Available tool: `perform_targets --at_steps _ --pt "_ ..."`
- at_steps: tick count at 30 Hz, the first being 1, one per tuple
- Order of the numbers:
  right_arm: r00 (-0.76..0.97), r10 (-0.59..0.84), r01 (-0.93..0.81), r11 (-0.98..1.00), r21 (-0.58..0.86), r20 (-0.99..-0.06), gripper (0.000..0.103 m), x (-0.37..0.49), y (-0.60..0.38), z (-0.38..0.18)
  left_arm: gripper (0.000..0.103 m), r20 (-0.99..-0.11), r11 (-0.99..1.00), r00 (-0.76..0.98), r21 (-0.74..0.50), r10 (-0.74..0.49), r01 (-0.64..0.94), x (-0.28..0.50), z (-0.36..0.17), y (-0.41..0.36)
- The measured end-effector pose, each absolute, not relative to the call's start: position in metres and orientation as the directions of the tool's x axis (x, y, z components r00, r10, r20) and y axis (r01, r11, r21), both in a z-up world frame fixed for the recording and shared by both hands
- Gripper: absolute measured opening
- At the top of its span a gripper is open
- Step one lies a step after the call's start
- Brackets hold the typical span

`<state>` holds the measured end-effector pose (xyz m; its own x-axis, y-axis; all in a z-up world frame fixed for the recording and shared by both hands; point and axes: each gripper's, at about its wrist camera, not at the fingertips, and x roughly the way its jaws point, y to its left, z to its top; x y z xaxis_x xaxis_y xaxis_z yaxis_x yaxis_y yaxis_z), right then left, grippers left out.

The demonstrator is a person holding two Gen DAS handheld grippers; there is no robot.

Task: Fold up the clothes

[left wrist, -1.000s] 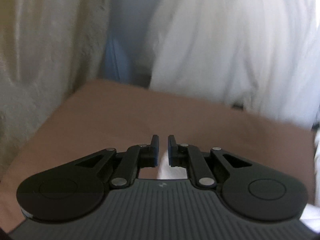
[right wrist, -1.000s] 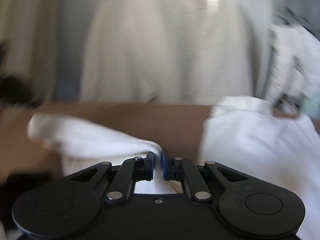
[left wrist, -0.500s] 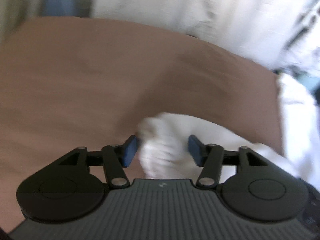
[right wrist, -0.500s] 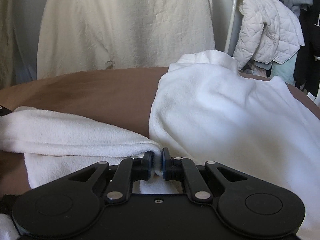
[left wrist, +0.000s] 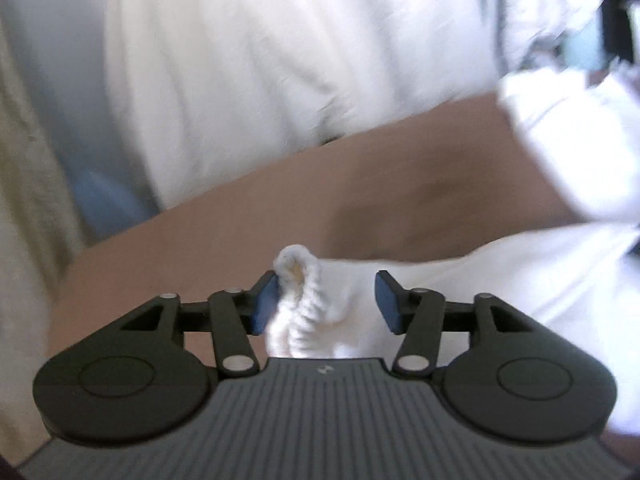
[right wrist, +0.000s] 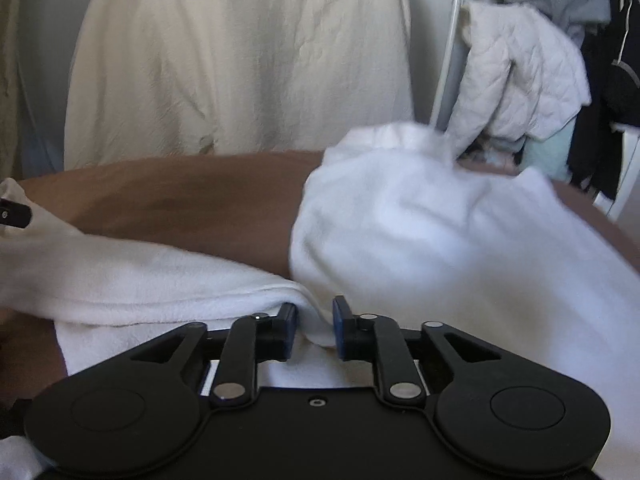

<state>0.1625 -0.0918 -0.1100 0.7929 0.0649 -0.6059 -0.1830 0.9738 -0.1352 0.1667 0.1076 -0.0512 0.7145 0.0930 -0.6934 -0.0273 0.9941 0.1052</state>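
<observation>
Fingers [left wrist: 265, 303] of the left gripper [left wrist: 328, 303] stood spread wide, with the ribbed cuff [left wrist: 298, 300] of a white fleece garment [left wrist: 500, 280] lying between them, against the left pad and clear of the right one. Only this blurred view showed that cuff, rolled open at its tip. On the right gripper [right wrist: 314, 326] the fingers [right wrist: 340, 328] were parted a little, a folded edge of the same white fleece garment [right wrist: 420, 240] sitting in the gap; whether either pad touched it could not be told. That sharper view alone showed the garment's bulk heaped on the brown bed cover [right wrist: 180, 200], one sleeve [right wrist: 120, 276] stretching left toward the other gripper's tip. Behind hung a cream sheet [right wrist: 240, 60], and a quilted white jacket [right wrist: 516, 80] with darker clothes at the right.
</observation>
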Motion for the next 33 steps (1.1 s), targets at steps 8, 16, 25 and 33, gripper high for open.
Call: perform_targets --at_steps 8,16,25,33 --pt "0.842 0.003 -0.157 0.958 -0.241 -0.539 0.057 0.11 -0.116 -0.076 0.094 -0.767 0.948 0.599 -0.035 -0.229 0.317 0.158 -0.059 0.08" --pt "0.701 0.4 -0.49 0.872 0.008 -0.59 0.057 0.095 -0.098 -0.07 0.082 -0.765 0.893 0.62 0.39 0.177 0.225 0.16 -0.093 0.058" --pt "0.643 0.451 -0.645 0.755 -0.12 -0.618 0.059 0.106 -0.044 -0.119 0.017 -0.753 0.981 0.646 -0.191 -0.12 -0.04 0.164 -0.056 0.154" --pt "0.635 0.448 -0.646 0.754 -0.116 -0.629 0.004 0.126 -0.033 -0.14 0.016 -0.524 0.673 0.771 -0.719 -0.361 -0.173 0.147 -0.062 0.233"
